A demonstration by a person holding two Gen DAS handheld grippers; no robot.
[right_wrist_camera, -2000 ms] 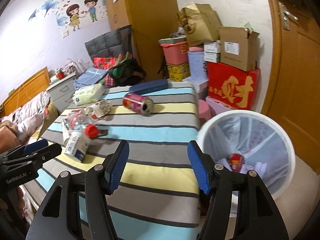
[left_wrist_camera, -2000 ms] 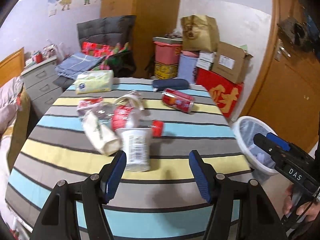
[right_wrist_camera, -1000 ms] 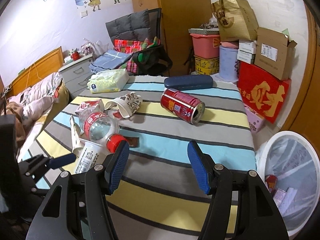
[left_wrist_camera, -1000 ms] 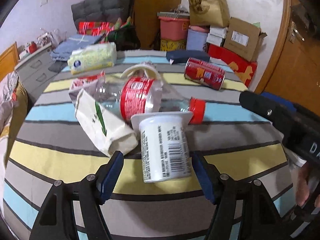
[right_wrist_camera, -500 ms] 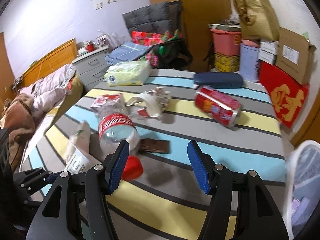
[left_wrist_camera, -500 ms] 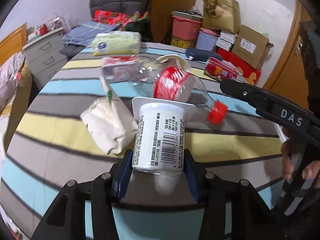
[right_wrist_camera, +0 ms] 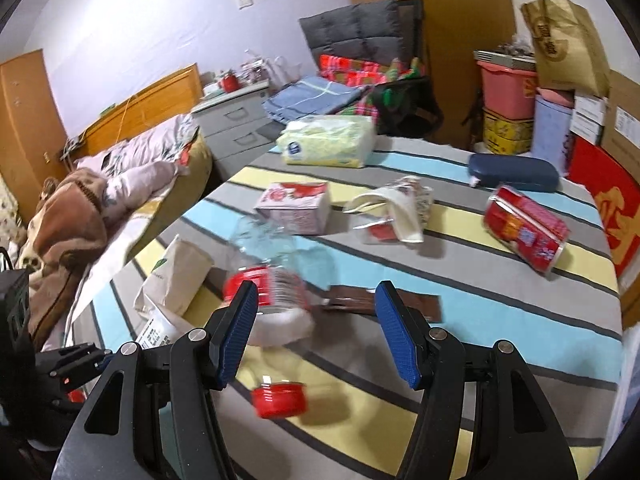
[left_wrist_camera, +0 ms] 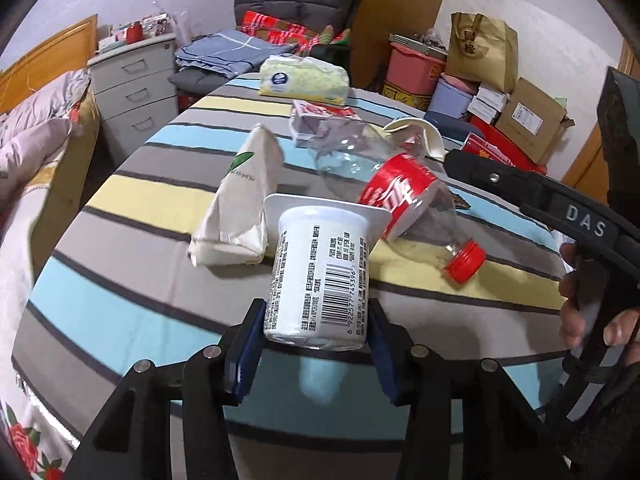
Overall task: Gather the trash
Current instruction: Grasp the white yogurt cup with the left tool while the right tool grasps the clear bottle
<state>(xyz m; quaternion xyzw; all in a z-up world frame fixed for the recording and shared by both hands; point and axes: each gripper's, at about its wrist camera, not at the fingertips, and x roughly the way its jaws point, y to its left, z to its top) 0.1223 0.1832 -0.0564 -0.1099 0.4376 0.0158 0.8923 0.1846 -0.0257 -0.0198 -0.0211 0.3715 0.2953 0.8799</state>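
Since a second ago your left gripper (left_wrist_camera: 316, 330) has closed on the one yogurt cup (left_wrist_camera: 320, 276); its fingers (left_wrist_camera: 250, 350) pinch the base, above the striped table (left_wrist_camera: 120, 300). One plastic bottle (left_wrist_camera: 400, 200) and one paper bag (left_wrist_camera: 240, 204) lie beyond.

Right view: your right gripper (right_wrist_camera: 316, 336) is wide open, holding nothing. Bottle (right_wrist_camera: 268, 276) lies just ahead, red cap (right_wrist_camera: 280, 400) between the fingers (right_wrist_camera: 236, 332). One red can (right_wrist_camera: 524, 228) well apart.

The white yogurt cup (left_wrist_camera: 320, 276) looks like smooth matt plastic, while the bottle (left_wrist_camera: 384, 192) is clear glossy plastic with a shiny red label. The striped tablecloth (right_wrist_camera: 500, 304) is matt woven cloth, the crumpled pouch (left_wrist_camera: 240, 200) dull paper, and the red can (right_wrist_camera: 524, 228) glossy metal.
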